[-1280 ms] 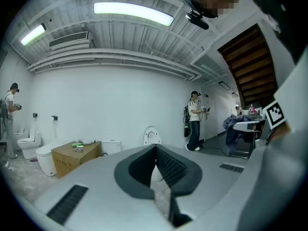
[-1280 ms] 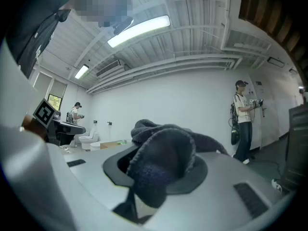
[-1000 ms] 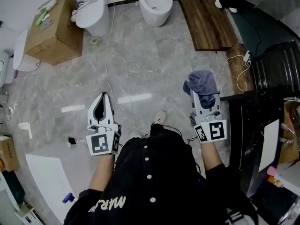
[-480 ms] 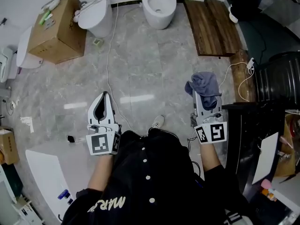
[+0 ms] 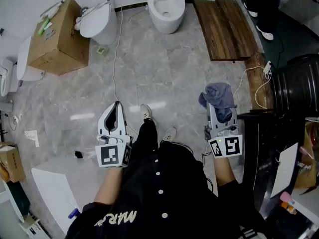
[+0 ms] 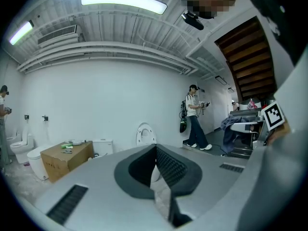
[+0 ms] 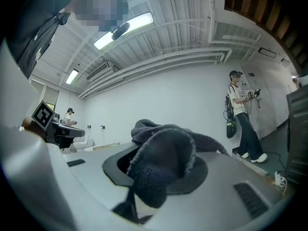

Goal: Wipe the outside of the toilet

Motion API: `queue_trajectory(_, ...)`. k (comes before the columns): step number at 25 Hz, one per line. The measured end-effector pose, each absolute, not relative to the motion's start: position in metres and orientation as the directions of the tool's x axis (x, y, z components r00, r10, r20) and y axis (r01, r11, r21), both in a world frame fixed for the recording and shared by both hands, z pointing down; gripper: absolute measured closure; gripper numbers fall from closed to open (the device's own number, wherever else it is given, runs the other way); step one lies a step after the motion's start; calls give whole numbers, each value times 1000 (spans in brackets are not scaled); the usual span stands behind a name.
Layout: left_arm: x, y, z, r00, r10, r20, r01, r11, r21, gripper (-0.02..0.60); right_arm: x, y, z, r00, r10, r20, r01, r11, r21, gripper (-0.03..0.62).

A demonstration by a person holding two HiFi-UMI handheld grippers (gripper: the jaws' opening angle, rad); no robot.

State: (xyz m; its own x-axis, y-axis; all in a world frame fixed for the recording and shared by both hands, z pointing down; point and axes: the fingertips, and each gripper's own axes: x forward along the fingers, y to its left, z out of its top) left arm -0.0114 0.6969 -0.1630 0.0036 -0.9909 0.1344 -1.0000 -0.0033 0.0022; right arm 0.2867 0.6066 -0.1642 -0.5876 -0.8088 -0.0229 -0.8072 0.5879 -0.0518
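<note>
A white toilet (image 5: 166, 6) with its lid up stands against the far wall, and it shows small in the left gripper view as the toilet (image 6: 145, 134). My right gripper (image 5: 218, 105) is shut on a grey-blue cloth (image 5: 217, 96), far short of the toilet. In the right gripper view the cloth (image 7: 163, 160) bunches over the jaws of my right gripper (image 7: 156, 172) and hides their tips. My left gripper (image 5: 116, 108) is shut with nothing in it; its jaws meet in the left gripper view, where my left gripper (image 6: 155, 150) points toward the toilet.
A second toilet (image 5: 97, 19) and a cardboard box (image 5: 52, 34) stand at the far left. Wooden planks (image 5: 224, 26) lie at the far right. A white cable (image 5: 115, 59) runs across the grey tiled floor. Dark furniture (image 5: 294, 78) lines the right side. A person (image 6: 195, 117) stands further off.
The wearer has stepped forward: a foot now shows between the grippers. Both grippers keep their places and the cloth stays held.
</note>
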Motion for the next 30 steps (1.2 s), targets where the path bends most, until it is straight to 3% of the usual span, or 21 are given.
queue_trajectory(12, -61, 585, -171, 76, -995, 58, -996, -73, 52, 572, 252, 518, -200, -530, -845, -66, -847, 531, 13, 465)
queue_trajectory(30, -163, 491, -160, 95, -992, 82, -995, -92, 51, 572, 183, 446, -190, -445, -895, -30, -896, 444, 15, 465)
